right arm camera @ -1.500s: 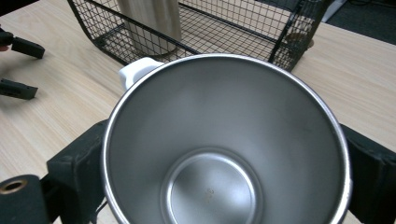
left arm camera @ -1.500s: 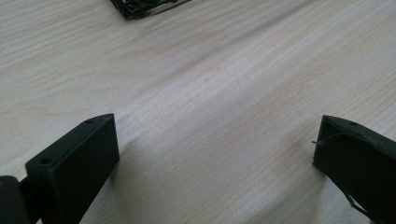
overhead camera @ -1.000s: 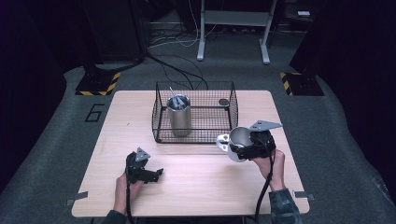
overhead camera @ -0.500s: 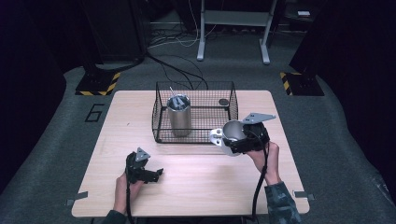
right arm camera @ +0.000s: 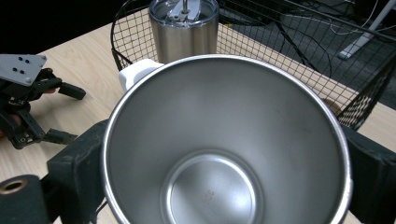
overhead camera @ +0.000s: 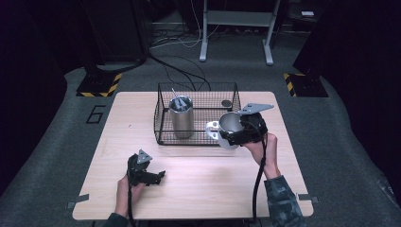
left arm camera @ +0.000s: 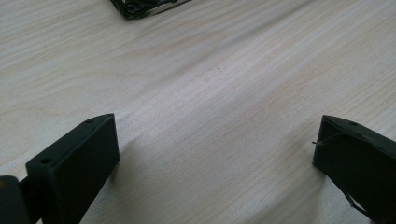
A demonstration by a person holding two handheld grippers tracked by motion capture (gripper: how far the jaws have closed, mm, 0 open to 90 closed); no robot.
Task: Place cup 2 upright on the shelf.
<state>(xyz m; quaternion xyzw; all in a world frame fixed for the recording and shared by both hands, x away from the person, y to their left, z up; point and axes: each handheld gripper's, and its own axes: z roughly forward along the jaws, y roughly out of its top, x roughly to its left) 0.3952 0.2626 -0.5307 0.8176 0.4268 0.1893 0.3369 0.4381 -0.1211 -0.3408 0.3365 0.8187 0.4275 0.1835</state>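
Note:
My right gripper (overhead camera: 235,132) is shut on a steel mug (overhead camera: 229,124) with a white handle (overhead camera: 211,128), held tilted in the air at the front right corner of the black wire basket (overhead camera: 163,113). In the right gripper view the mug's open mouth (right arm camera: 224,154) faces the camera, with a black jaw against each side. A tall steel tumbler (overhead camera: 181,117) with a lid stands inside the basket at its left; in the right gripper view the tumbler (right arm camera: 184,28) rises just beyond the mug. My left gripper (overhead camera: 152,176) rests open on the table, and its jaws (left arm camera: 215,158) stand wide apart over bare wood.
The wooden table (overhead camera: 132,137) holds the basket at its middle back. A small dark round object (overhead camera: 227,102) lies in the basket's back right part. Cables and a metal stand (overhead camera: 236,28) are on the floor behind. A cable trails from my right gripper toward the table's front edge.
My right gripper has carried the mug left and up toward the basket's front right corner. The left gripper has stayed where it was.

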